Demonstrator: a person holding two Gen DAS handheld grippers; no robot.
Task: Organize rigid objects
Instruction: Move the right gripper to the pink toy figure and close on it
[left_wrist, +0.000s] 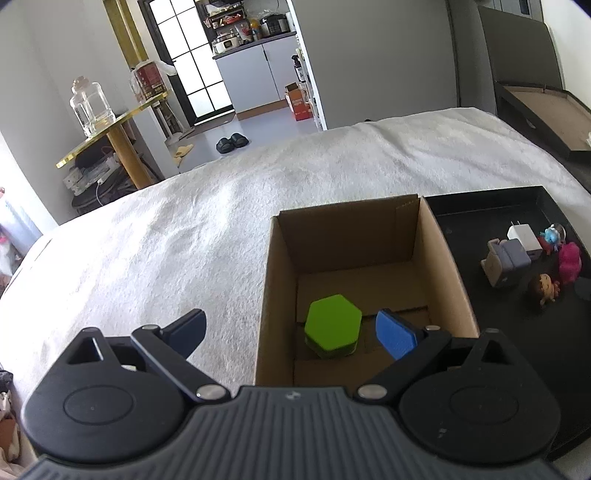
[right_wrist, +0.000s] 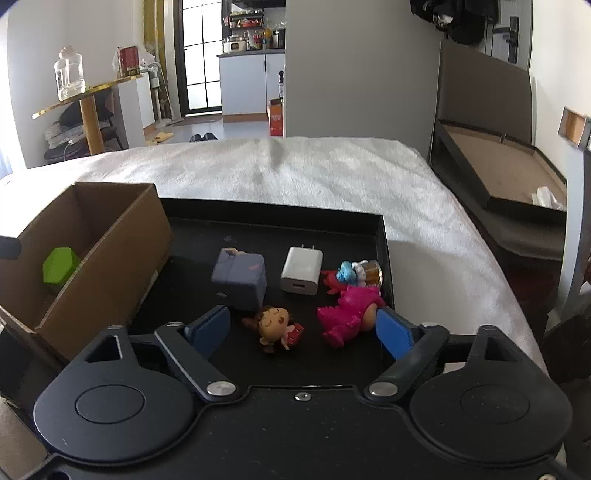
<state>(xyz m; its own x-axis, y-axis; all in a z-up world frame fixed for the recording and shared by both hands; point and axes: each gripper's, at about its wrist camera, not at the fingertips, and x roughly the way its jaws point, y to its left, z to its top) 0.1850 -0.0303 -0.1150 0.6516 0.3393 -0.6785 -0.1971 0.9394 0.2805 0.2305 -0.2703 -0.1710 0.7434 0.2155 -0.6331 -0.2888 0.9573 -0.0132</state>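
Left tongs (left_wrist: 291, 330): jaws spread wide, nothing held, angled downward. Right tongs (right_wrist: 301, 328): jaws apart, pads (right_wrist: 394, 332) pressing on nothing, also pitched downward. No hand or sleeve visible in either view.

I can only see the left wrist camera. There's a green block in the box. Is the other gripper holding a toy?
Observer: No. The right gripper is open over the black tray, holding nothing.
Operator: What's right in front of it?
Observer: A small doll with brown hair lies between its fingers, untouched, and a pink dinosaur toy sits by the right finger.
Operator: Is the white charger standing up?
Observer: No, the white charger lies flat, prongs pointing away, beside a grey-blue block.
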